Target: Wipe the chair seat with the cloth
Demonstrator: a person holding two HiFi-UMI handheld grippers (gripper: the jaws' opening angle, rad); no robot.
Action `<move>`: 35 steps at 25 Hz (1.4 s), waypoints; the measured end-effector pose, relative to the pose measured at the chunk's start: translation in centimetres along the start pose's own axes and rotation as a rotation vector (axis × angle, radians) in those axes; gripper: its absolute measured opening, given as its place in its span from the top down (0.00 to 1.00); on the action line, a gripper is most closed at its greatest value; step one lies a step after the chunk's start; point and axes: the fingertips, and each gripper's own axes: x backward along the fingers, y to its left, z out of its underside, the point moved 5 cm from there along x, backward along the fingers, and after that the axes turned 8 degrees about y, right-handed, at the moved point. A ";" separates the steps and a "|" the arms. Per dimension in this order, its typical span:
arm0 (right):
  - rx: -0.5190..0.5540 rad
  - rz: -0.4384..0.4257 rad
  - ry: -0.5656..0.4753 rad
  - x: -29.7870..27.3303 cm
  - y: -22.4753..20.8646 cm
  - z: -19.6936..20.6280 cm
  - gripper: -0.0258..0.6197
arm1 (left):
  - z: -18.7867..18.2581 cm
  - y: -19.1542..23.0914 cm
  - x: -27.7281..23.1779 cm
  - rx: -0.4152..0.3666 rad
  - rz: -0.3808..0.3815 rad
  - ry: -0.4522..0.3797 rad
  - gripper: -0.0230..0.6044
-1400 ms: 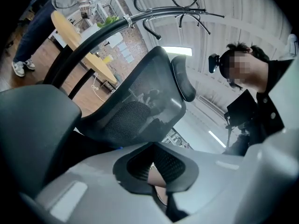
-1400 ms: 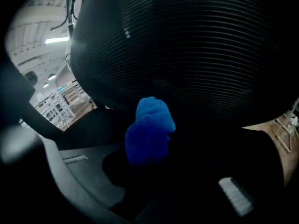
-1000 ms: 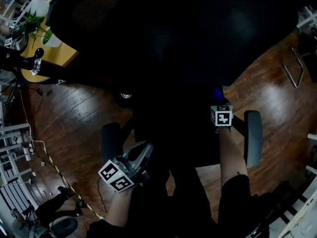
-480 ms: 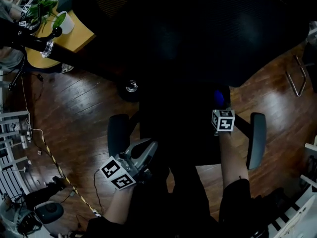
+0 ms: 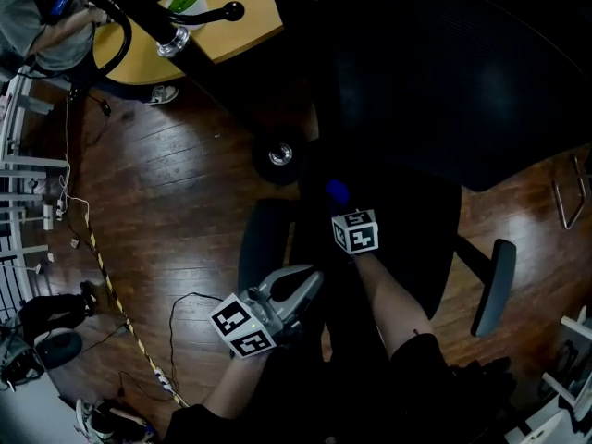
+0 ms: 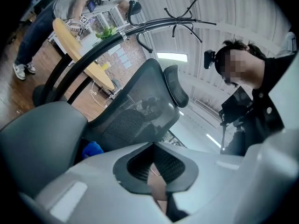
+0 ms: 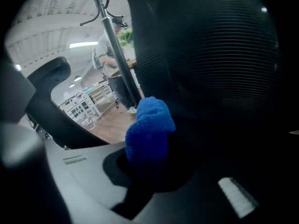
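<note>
Right gripper [image 5: 342,209] jaws are closing narrow on the blue cloth [image 5: 337,192], pinching it by its lower end so that a plump wad is sticking out past the tips. I am judging that grip to be deliberate: the free wad gives a soft face to press on the chair seat [image 5: 407,248], and the hard jaws stay off it. In the right gripper view the cloth [image 7: 149,125] is looking thick and fluffy, a bright nubby blue bunched into a rounded lump, with a dark ribbed chair surface just behind it.

The cloth is sitting over the far left part of the seat, just beside the left armrest [image 5: 262,248]. The seat is so dark in the head view that I cannot tell whether the cloth is actually touching it or hanging just above. I also cannot tell how much of the seat is wiped.

Left gripper [image 5: 305,287] is waiting near me, at the near left edge of the seat, its jaws drawn together with nothing between them. It seems to be staying clear of the wiping arm. Its own view is catching the cloth [image 6: 92,149] beyond the grey armrest [image 6: 42,139].

Farther out, the chair back [image 5: 444,81] is filling the far right, the right armrest [image 5: 495,285] is lying on the right, and the coat stand [image 5: 185,54] is crossing the wooden floor [image 5: 157,211] at far left.
</note>
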 end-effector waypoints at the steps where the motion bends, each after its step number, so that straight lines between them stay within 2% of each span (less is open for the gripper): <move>1: 0.011 -0.021 0.014 -0.9 1.3 0.1 0.91 | 0.3 0.1 0.4 -0.003 -0.008 0.001 0.98; 3: 0.037 -0.044 0.040 -2.2 3.1 0.8 0.91 | 0.9 0.2 1.0 0.001 -0.019 -0.005 0.98; 5: 0.056 -0.038 0.022 -2.4 3.8 1.2 0.91 | 1.3 0.2 1.6 0.008 -0.025 -0.017 0.98; 10: 0.098 -0.003 0.018 -2.2 2.4 2.4 0.91 | 1.5 0.6 1.9 -0.001 -0.033 -0.020 0.98; 13: 0.070 0.064 0.018 -0.6 -0.5 4.3 0.91 | 1.7 0.3 1.3 -0.013 -0.022 -0.005 0.98; 16: 0.027 0.151 0.031 2.4 -5.3 6.6 0.91 | 1.8 -0.9 0.0 -0.021 0.006 0.016 0.98; 20: -0.072 0.307 0.053 8.4 -12.6 10.0 0.91 | 2.2 -2.0 -2.4 -0.050 0.058 0.080 0.98; 25: -0.167 0.465 0.070 16.4 -20.3 13.8 0.91 | 2.9 -3.1 -4.6 -0.054 0.087 0.114 0.98; 28: -0.219 0.492 0.060 19.5 -22.6 15.4 0.91 | 3.2 -3.2 -5.6 -0.056 0.093 0.129 0.98; 35: -0.213 0.498 0.028 20.3 -22.8 15.7 0.91 | 3.3 -3.9 -5.8 -0.066 0.093 0.133 0.98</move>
